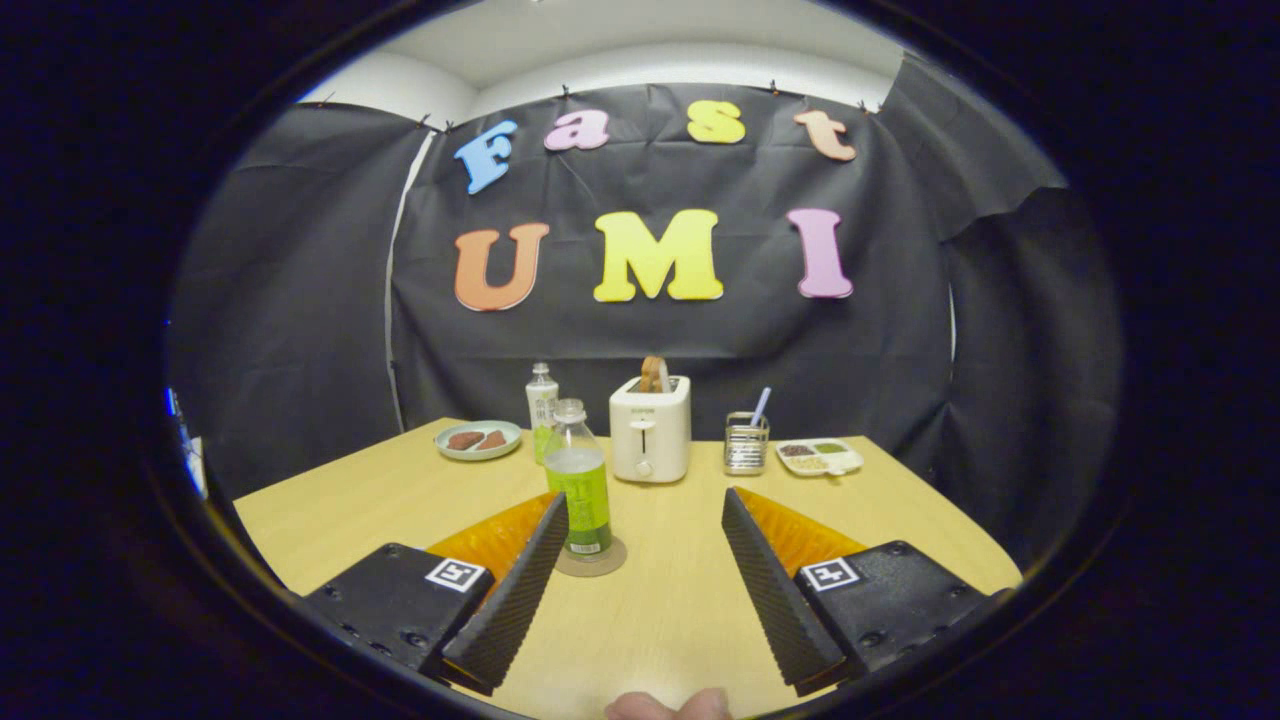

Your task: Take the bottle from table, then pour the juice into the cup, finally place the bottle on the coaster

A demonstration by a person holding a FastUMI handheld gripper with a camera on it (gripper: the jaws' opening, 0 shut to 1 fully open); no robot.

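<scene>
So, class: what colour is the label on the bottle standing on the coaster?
Bright green, clearest in the gripper view: the bottle stands on the coaster, beside the open gripper.

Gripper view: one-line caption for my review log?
Open gripper with the juice bottle standing on its coaster by one finger, toaster behind.

No readable text, bottle (580,478) label too small, square coded markers on tongs (645,505) unreadable

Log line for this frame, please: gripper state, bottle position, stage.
gripper: open, fingers empty | bottle: upright on coaster, by left finger | cup: unseen | stage: bottle appears placed
</scene>
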